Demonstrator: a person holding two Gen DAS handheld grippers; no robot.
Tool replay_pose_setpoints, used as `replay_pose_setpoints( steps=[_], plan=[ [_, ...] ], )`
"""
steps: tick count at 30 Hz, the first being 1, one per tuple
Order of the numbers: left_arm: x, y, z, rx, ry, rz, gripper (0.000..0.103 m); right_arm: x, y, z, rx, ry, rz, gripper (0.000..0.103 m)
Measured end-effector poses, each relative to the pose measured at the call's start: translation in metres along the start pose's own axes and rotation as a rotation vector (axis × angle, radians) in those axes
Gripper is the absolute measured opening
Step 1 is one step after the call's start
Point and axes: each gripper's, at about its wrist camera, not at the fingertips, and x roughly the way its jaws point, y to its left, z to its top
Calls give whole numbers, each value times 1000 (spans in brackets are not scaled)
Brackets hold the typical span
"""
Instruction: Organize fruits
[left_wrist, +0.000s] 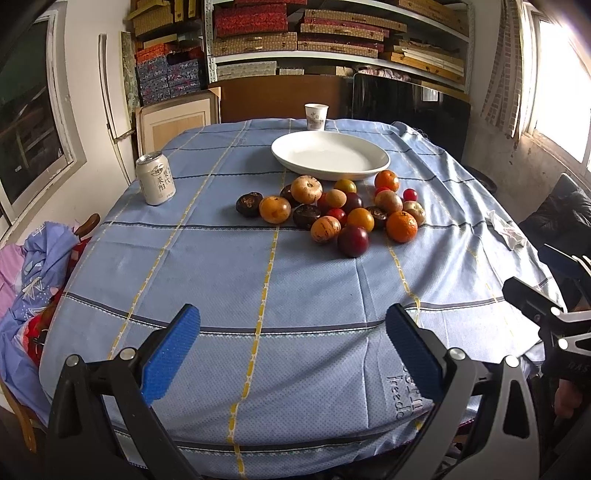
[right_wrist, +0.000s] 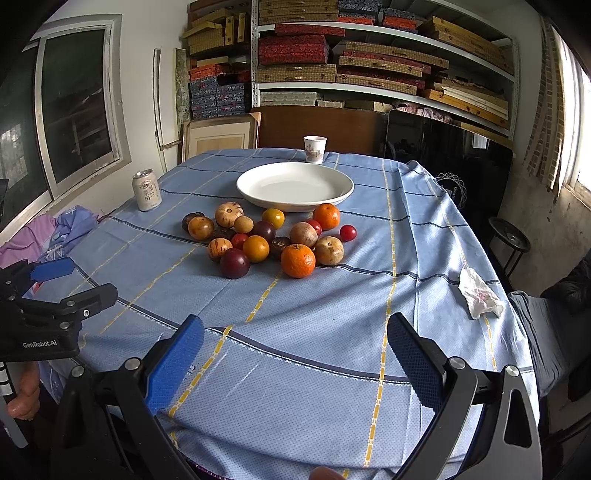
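The fruits (left_wrist: 332, 210) lie clustered mid-desk, just before the white plate (left_wrist: 330, 155), well ahead of both hand-held grippers. The left hand-held gripper (left_wrist: 291, 347) and right hand-held gripper (right_wrist: 295, 354) hang spread, empty, over the desk's (left_wrist: 221, 277) bare near edge.

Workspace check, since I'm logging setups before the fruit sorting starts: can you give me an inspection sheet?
Surface: table under a blue checked tablecloth.
Job's things: pile of fruit in front of the white plate, which holds nothing.
Clutter: drink can, paper cup, crumpled tissue.
Grippers: left gripper and right gripper open, holding nothing.
Cables: nothing seen.
Surroundings: shelves of boxes, windows.
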Motion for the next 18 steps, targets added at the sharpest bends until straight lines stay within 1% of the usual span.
replay_pose_setpoints(
  steps=[7, 18],
  plan=[
    [-2, -2, -1, 13, -5, -4, 99, 0, 0, 0, -1, 1, 0, 100],
    [-1, 0, -1, 4, 7, -4, 99, 1, 1, -1, -1, 3, 1, 100]
  ],
)
